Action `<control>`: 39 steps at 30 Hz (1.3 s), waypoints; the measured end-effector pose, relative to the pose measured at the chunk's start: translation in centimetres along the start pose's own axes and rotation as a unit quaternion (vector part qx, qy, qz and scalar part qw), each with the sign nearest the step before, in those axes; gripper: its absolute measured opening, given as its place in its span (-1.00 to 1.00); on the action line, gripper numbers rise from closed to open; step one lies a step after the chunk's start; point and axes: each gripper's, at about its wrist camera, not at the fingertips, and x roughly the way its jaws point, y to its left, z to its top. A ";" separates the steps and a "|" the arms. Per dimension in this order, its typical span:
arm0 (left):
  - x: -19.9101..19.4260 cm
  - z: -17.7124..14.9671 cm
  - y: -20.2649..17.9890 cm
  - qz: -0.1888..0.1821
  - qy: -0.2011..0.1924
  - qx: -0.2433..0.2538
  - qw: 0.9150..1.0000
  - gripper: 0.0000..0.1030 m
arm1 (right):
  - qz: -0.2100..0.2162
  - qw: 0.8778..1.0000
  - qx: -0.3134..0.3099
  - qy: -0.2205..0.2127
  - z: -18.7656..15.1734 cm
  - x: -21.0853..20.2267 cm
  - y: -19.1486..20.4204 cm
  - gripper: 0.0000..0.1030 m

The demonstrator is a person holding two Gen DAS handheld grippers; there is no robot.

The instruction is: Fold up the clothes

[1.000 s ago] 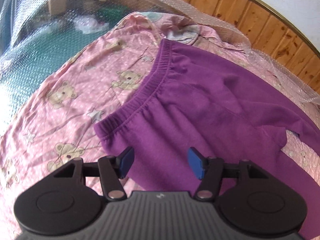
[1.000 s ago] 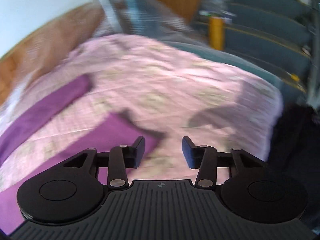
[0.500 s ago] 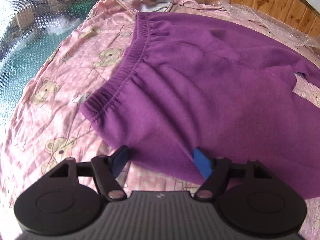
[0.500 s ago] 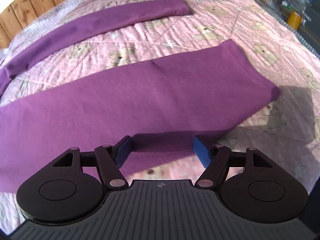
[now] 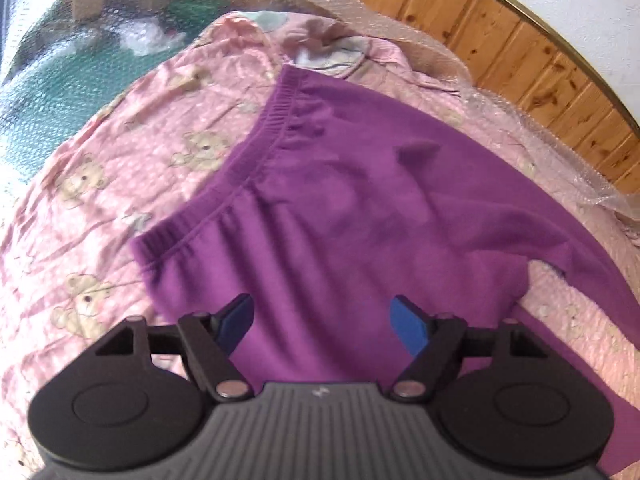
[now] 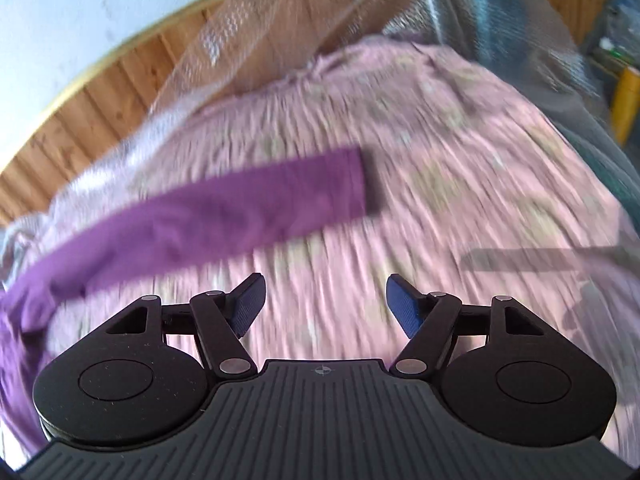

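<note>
Purple trousers point(image 5: 360, 220) lie spread on a pink teddy-bear bedspread point(image 5: 100, 184), their elastic waistband point(image 5: 256, 160) running up the left side. My left gripper point(image 5: 324, 322) hovers open over the near hip part of the trousers, nothing between its blue pads. In the blurred right wrist view one purple trouser leg point(image 6: 224, 216) stretches leftward across the bedspread point(image 6: 460, 184), ending in a cuff near the middle. My right gripper point(image 6: 324, 308) stands open above bare bedspread, in front of that leg and apart from it.
Bubble wrap point(image 5: 520, 128) lines the bed's far edge below a wood-panelled wall point(image 5: 540, 52). A teal floor area with boxes point(image 5: 84, 4) lies beyond the bed at left. A yellow object point(image 6: 628, 100) stands off the bed at right.
The left gripper has pulled back and up, the waistband now farther away. The right gripper swung away from the near trouser leg; it now faces the far leg, with strong motion blur.
</note>
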 end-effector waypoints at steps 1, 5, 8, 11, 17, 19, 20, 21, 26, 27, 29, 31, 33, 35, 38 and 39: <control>0.3 0.1 -1.7 -0.005 0.003 0.005 1.000 0.50 | 0.001 1.000 -0.015 -0.004 2.0 2.2 0.0 0.38; 1.6 0.2 -7.5 -0.027 0.012 0.009 1.000 0.50 | 0.000 0.996 -0.081 0.021 7.3 10.7 -0.4 0.44; 2.2 0.3 -10.4 -0.049 0.017 -0.012 0.999 0.50 | -0.010 0.993 -0.108 0.049 8.7 15.4 -1.6 0.44; 3.0 0.8 -13.1 -0.065 0.019 -0.022 0.997 0.50 | 0.000 0.990 -0.115 0.076 8.7 18.3 -2.6 0.20; 6.1 2.5 -19.6 -0.102 0.035 -0.010 0.994 0.50 | 0.031 0.982 -0.177 0.065 4.4 14.7 -2.0 -0.93; 7.4 3.6 -21.6 -0.117 0.042 -0.010 0.992 0.50 | 0.037 0.978 -0.199 0.058 2.5 12.8 -1.8 -0.93; 8.1 4.0 -22.7 -0.125 0.045 -0.010 0.991 0.51 | 0.040 0.975 -0.210 0.054 1.6 11.8 -1.7 -0.93; 8.9 4.6 -23.7 -0.130 0.047 -0.011 0.990 0.52 | 0.043 0.973 -0.221 0.050 0.7 10.9 -1.5 -0.93; 13.4 7.0 -28.4 -0.157 0.059 -0.034 0.985 0.57 | 0.057 0.959 -0.275 0.032 -4.1 6.1 -1.0 -0.93; 14.4 7.2 -29.0 -0.165 0.065 -0.039 0.983 0.58 | 0.060 0.956 -0.286 0.028 -5.0 5.1 -0.9 -0.93; 16.1 7.4 -30.2 -0.171 0.077 -0.044 0.981 0.58 | 0.060 0.954 -0.292 0.023 -6.2 4.0 -0.8 -0.93; 17.4 7.1 -30.8 -0.146 0.082 -0.043 0.985 0.57 | 0.053 0.960 -0.276 0.021 -6.4 3.9 -0.9 -0.93; 17.7 6.7 -30.8 -0.143 0.083 -0.040 0.985 0.57 | 0.046 0.964 -0.260 0.018 -6.7 3.7 -0.9 -0.93; 18.0 6.4 -30.3 -0.146 0.088 -0.043 0.984 0.58 | 0.039 0.969 -0.244 0.016 -6.9 3.6 -1.0 -0.93; 19.0 6.4 -29.5 -0.139 0.093 -0.049 0.985 0.58 | 0.029 0.975 -0.220 0.013 -7.3 3.4 -1.0 -0.93; 19.3 6.5 -29.2 -0.134 0.089 -0.048 0.986 0.57 | 0.025 0.977 -0.212 0.011 -7.5 3.4 -1.1 -0.93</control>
